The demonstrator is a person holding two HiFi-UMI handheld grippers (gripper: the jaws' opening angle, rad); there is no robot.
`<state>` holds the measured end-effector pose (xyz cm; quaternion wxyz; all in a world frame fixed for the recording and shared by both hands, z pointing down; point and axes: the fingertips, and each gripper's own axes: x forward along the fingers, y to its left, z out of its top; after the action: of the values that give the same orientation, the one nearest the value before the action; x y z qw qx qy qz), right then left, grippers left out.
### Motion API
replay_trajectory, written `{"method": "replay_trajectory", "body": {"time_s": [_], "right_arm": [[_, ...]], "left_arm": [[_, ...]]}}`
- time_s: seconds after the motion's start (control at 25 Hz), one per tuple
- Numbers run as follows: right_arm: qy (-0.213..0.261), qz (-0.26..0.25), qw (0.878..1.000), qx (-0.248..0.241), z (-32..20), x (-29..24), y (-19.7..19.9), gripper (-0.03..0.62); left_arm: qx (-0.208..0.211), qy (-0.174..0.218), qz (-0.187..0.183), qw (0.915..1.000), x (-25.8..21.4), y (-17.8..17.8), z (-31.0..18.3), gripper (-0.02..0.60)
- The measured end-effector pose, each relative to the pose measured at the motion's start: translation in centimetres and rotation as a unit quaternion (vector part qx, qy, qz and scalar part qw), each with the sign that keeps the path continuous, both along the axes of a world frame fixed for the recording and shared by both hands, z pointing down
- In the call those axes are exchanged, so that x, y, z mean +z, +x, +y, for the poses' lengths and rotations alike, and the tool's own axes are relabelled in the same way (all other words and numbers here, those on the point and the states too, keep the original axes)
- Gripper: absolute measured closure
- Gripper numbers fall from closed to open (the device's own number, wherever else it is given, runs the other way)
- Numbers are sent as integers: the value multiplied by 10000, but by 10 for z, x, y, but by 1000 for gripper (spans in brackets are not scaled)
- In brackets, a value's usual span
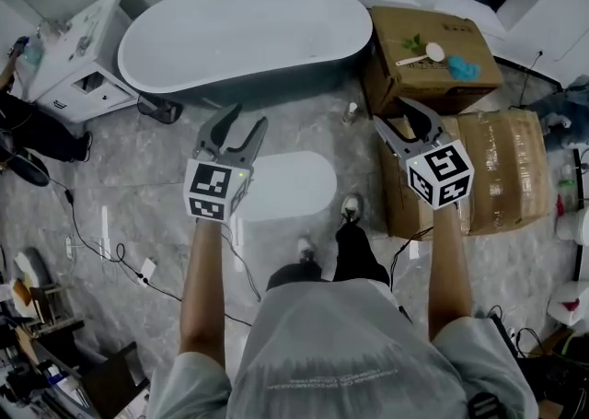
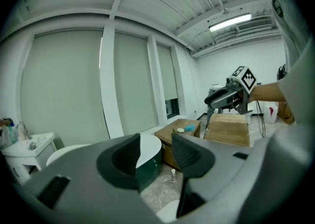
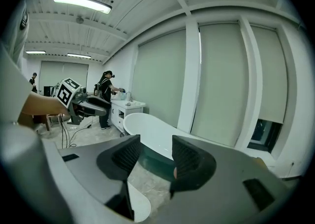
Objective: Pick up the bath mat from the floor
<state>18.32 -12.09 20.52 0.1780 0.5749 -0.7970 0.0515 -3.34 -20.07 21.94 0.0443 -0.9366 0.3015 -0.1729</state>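
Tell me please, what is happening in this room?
A person stands in a bathroom with a gripper in each hand. The left gripper and the right gripper are both held up in front of the body, jaws apart, with nothing between them. The white bath mat lies flat on the floor beside the bathtub, just ahead of the person's feet. Neither gripper is touching it.

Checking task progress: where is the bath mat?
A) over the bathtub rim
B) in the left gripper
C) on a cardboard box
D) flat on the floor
D: the bath mat lies flat on the floor between the bathtub and the person's shoes.
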Motion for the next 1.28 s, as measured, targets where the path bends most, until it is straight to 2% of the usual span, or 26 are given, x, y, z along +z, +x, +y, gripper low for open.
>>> {"method": "replay_trajectory", "body": {"time_s": [0.24,0.4,0.92,1.12,1.28], "right_arm": [[-276,-131,9994,-144,-48,67,14,398],[-536,-157,9981,-255,-79,141,29,395],[-1323,-346,9877,-756,-170,454,63,387],[-1496,-342,9840,-906,-190,569,66,387],[-1644,-571,9796,-1003,-193,654,59,377]], "left_arm": [[-5,-357,-90,9993,65,19,-30,383],[-85,-594,-127,9981,136,33,-57,383],[-57,-1153,-375,9926,440,97,-145,383],[-17,-1392,-526,9889,559,111,-163,383],[-98,-1666,-428,9850,648,113,-162,383]]}}
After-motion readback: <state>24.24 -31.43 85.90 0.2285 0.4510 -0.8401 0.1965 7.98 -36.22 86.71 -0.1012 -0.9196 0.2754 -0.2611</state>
